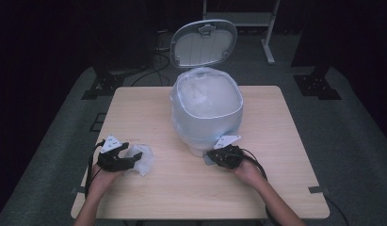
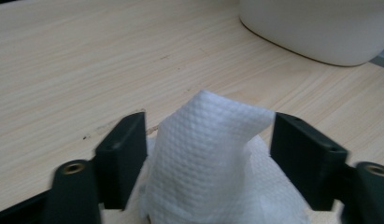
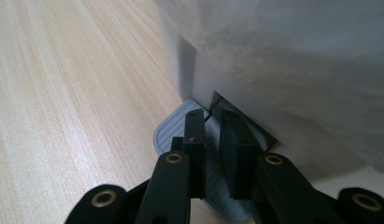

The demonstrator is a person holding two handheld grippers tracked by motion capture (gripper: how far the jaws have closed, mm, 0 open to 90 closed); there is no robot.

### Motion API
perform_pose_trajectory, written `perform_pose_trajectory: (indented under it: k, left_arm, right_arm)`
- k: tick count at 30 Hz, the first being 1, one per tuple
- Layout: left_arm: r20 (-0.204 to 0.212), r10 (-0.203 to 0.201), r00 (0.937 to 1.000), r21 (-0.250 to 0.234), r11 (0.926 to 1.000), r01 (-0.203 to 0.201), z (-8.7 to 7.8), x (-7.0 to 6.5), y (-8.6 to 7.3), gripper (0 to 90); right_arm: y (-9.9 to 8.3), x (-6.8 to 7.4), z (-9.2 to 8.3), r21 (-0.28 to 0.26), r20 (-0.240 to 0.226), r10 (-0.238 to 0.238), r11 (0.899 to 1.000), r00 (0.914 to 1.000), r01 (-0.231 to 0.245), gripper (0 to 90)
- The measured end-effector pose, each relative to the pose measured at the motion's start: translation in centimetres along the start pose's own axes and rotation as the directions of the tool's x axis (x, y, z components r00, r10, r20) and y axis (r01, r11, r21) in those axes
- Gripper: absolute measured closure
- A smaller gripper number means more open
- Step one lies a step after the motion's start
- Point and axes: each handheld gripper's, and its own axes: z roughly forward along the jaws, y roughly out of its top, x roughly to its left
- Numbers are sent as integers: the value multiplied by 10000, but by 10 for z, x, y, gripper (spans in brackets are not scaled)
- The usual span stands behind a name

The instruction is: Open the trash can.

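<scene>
Right gripper (image 3: 213,154), jaws together, presses the bin's pedal (image 3: 173,128); lid (image 1: 204,43) up. Left gripper (image 2: 208,158) straddles the tissue (image 2: 208,154) on the table (image 1: 276,155), pads apart. Next: pinch, lift, drop into bin (image 1: 206,110).

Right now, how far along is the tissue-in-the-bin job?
Done: the bin's lid stands open, with the right gripper shut and pressing the pedal at the foot of the bin. In hand: the left gripper straddles the tissue on the table; its jaws aren't pressing it yet. Left: grip the tissue, lift it, drop it in the bin.
</scene>
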Motion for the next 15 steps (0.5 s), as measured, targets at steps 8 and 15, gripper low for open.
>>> perform_pose_trajectory:
  k: [8,15]
  left_arm:
    - [191,-39,9998,100,9999,37,3,3,-2,429]
    - [346,257,9991,292,9992,-267,6,2,0,577]
  right_arm:
    - [0,0,0,13,4,14,10000,10000,-14,801]
    - [0,0,0,-40,-17,6,10000,10000,-6,801]
